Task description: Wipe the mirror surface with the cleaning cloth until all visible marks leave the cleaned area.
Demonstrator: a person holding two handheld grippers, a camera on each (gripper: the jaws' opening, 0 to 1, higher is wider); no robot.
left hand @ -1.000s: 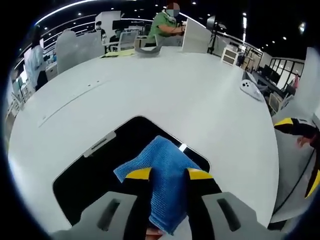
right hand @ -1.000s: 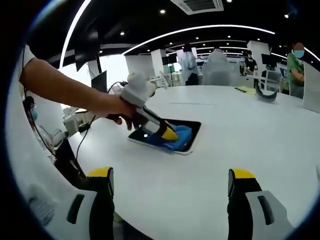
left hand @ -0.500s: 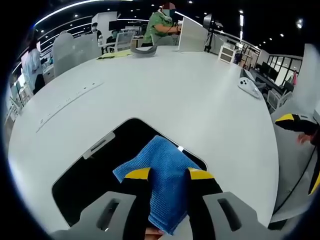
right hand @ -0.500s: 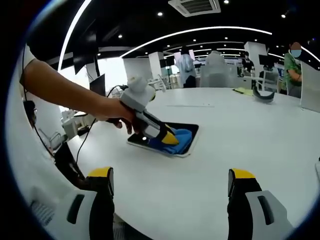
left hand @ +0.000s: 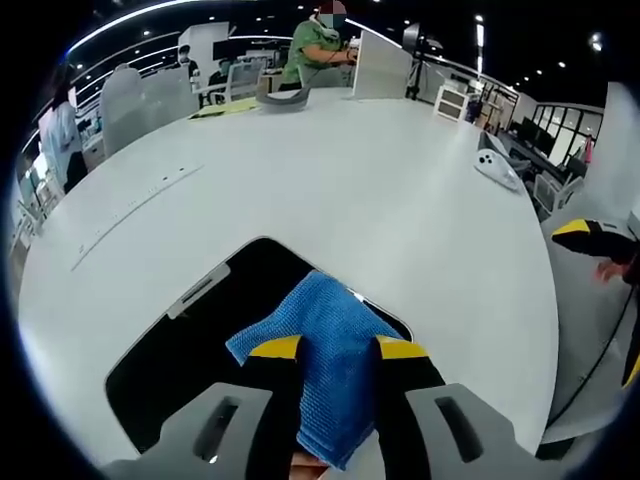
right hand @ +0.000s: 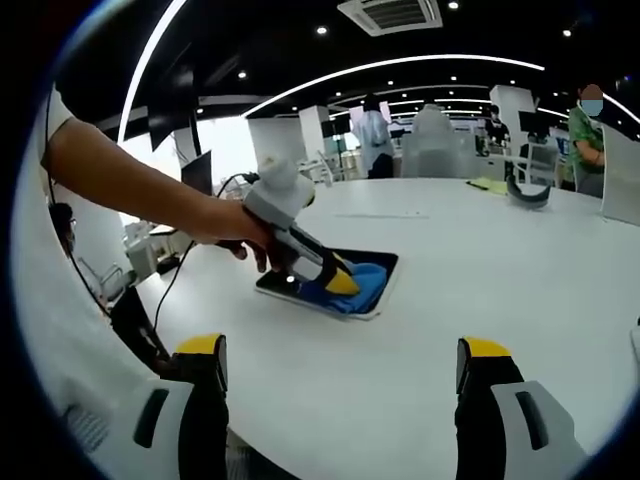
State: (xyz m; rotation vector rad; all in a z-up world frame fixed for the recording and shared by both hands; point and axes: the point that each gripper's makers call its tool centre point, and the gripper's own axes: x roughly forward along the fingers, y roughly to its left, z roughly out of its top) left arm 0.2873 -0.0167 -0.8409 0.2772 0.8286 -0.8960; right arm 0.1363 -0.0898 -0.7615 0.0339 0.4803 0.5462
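Note:
A dark rectangular mirror [left hand: 190, 330] lies flat on the white round table [left hand: 380, 200]. My left gripper [left hand: 338, 349] is shut on a blue cleaning cloth [left hand: 335, 345], which is pressed on the mirror's right end. In the right gripper view the same mirror [right hand: 300, 290] lies left of centre with the cloth [right hand: 362, 284] on it and the left gripper [right hand: 340, 280] held there by a person's hand [right hand: 225, 222]. My right gripper [right hand: 340, 360] hangs open above the table's near part, well short of the mirror, with nothing between its fingers.
A white device [left hand: 497, 168] lies at the table's far right edge, and a grey curved object [left hand: 285, 97] with yellow papers sits at the far side. People sit and stand at desks beyond. A cable [right hand: 175, 275] drops off the table edge by the hand.
Little has changed. The left gripper with the cloth has shifted slightly over the mirror. The right gripper stays where it was, open.

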